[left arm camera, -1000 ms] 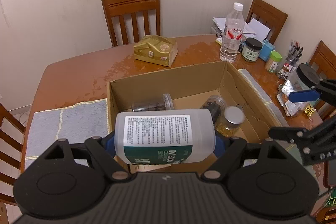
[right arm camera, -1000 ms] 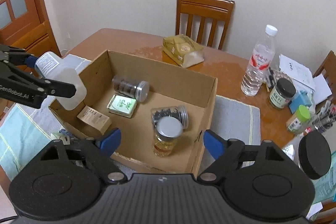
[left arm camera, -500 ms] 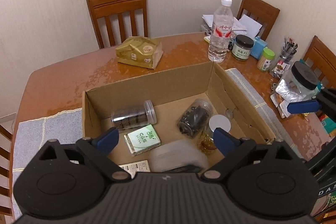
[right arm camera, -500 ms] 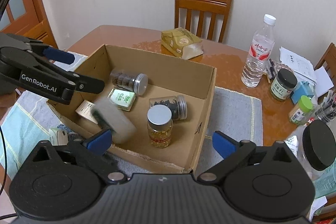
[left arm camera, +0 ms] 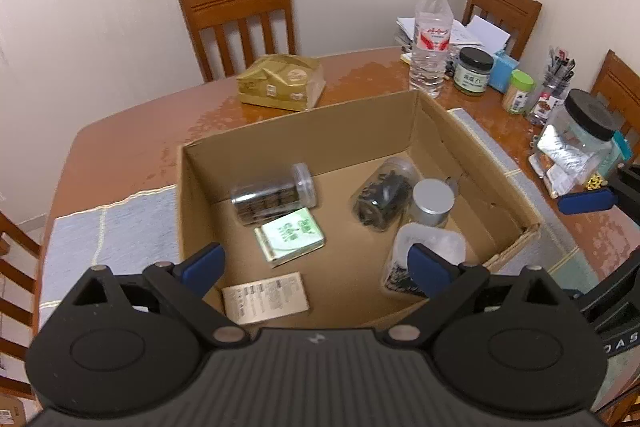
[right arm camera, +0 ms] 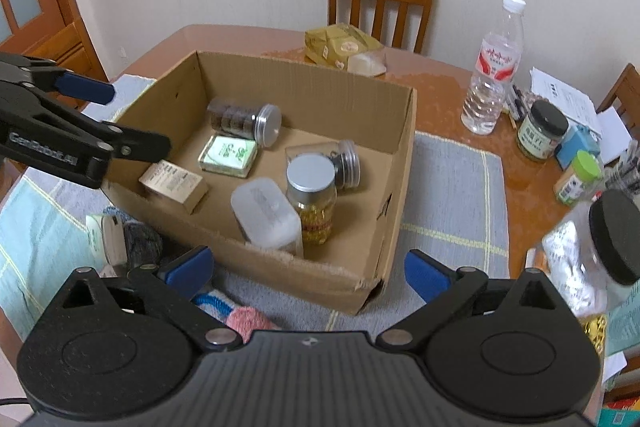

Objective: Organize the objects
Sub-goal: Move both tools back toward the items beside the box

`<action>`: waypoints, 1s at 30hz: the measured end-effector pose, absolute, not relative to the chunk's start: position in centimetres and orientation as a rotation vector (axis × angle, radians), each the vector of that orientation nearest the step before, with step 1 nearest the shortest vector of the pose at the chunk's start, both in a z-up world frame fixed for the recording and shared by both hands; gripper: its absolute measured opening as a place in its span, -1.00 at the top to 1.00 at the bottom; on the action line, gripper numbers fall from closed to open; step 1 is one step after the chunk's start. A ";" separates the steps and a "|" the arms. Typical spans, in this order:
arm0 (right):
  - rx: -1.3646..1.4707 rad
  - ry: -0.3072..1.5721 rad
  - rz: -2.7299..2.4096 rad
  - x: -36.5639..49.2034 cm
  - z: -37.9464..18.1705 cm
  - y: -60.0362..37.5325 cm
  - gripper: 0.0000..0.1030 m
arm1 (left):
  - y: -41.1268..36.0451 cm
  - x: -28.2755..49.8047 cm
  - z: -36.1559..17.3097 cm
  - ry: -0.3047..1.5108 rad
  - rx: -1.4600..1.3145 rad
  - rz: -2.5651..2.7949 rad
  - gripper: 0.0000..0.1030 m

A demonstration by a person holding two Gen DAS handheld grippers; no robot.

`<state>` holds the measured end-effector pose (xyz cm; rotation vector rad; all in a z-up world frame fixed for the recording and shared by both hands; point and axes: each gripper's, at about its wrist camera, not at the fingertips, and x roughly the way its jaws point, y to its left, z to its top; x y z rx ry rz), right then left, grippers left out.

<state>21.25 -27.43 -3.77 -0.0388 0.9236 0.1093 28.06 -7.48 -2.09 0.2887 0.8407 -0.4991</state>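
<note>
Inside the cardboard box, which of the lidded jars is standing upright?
The jar of yellow contents with the plain silver lid stands upright; the two dark-filled jars lie sideways.

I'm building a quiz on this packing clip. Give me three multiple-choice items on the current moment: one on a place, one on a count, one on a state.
1. Where is the white plastic bottle?
A. Inside the cardboard box
B. In the left claw
C. Beside the water bottle

2. How many items lie in the box?
A. Three
B. Six
C. Nine

3. What state is the left claw in?
A. Shut on a jar
B. Open and empty
C. Out of view

Answers:
1 A: it sits against the near wall beside the silver-lidded jar.
2 B: two lying jars, one upright jar, the green tin, the small carton and the white bottle.
3 B: its blue pads stand wide apart with nothing between them.
</note>
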 end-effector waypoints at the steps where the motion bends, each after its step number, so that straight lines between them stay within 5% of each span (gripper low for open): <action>1: -0.037 0.926 0.102 21.1 -4.0 -27.4 -1.00 | -7.3 27.7 -2.2 0.835 0.294 -0.494 -0.90; 30: 0.234 1.014 0.009 18.6 -12.5 -27.8 -1.00 | -0.4 19.0 -9.7 0.993 0.137 -0.365 -0.93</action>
